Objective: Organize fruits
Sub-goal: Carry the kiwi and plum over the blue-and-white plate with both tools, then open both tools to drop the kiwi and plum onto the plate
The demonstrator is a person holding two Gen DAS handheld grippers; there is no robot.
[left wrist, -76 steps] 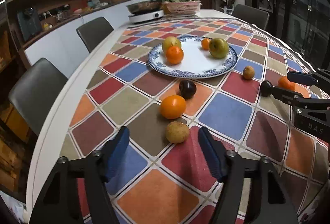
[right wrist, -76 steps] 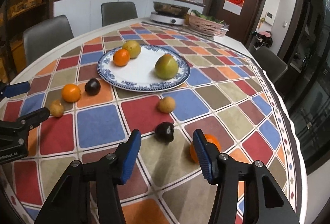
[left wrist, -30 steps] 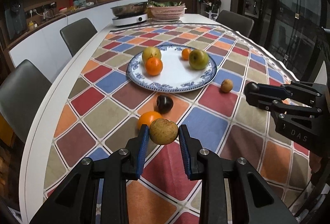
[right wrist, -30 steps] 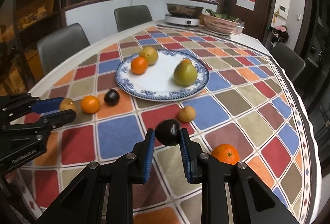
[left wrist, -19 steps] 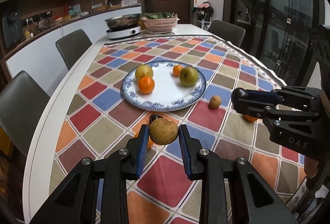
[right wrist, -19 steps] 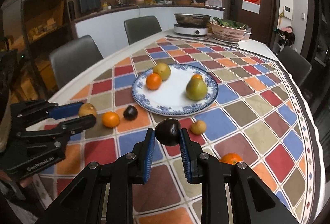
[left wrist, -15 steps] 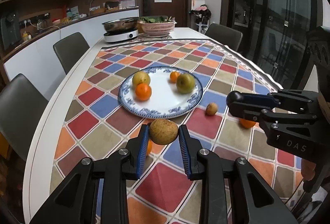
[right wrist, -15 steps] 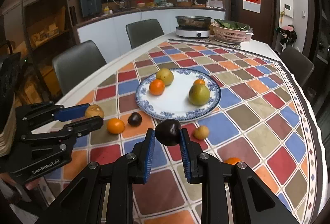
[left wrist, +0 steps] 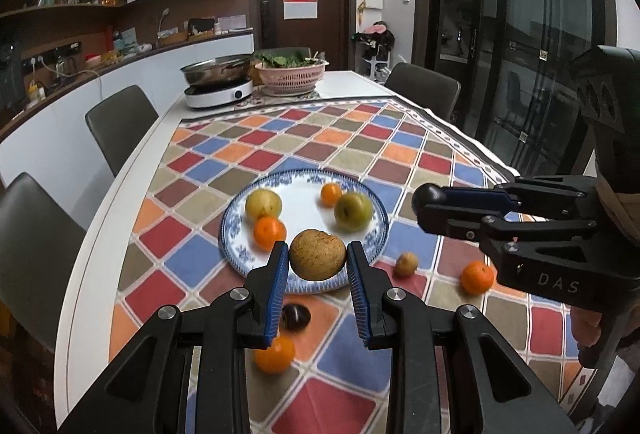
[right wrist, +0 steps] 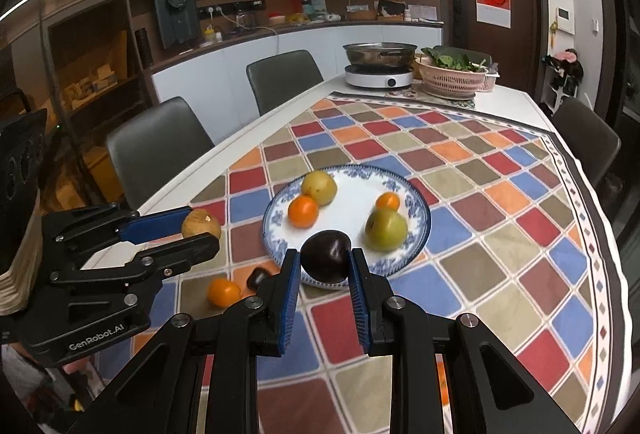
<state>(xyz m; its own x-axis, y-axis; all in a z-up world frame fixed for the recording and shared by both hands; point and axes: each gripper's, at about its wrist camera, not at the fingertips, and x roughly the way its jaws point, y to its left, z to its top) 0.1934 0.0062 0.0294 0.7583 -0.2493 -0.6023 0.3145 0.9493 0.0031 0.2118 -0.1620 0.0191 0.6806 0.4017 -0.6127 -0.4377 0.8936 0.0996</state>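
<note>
I am in the carrying step, with a fruit in each gripper and both held in the air short of the blue-rimmed plate (left wrist: 236, 222). My left gripper (left wrist: 318, 268) has its jaws clenched on a brown, russet-skinned fruit (left wrist: 317, 254); my right gripper (right wrist: 324, 272) is clenched on a dark purple fruit (right wrist: 326, 256), a plum I think, though the blur makes that a guess. Both fruits hang above the near edge of the plate, clear of the desk (left wrist: 120, 194).

Next I judge I must bring each fruit over a bare patch of the plate, lower it close and only then release, so it does not roll. The white middle of the plate is the open ground. On the plate already are a yellow-green fruit (left wrist: 263, 203) and an orange (left wrist: 269, 232) on its left side, a small orange (left wrist: 331, 193) at the back, and a larger green fruit (left wrist: 353, 211) on the right; those crowd the rim.

Off the plate and waiting: another dark fruit (left wrist: 295, 316) and an orange (left wrist: 274, 352) just in front of the plate, a small brown fruit (left wrist: 407, 263) and an orange (left wrist: 475, 276) to its right.

The two grippers sit side by side, so I should mind them knocking as they converge. Beyond the plate stand a cooktop with a pan (left wrist: 218, 82) and a pink basket of greens (left wrist: 290, 76), well apart.
</note>
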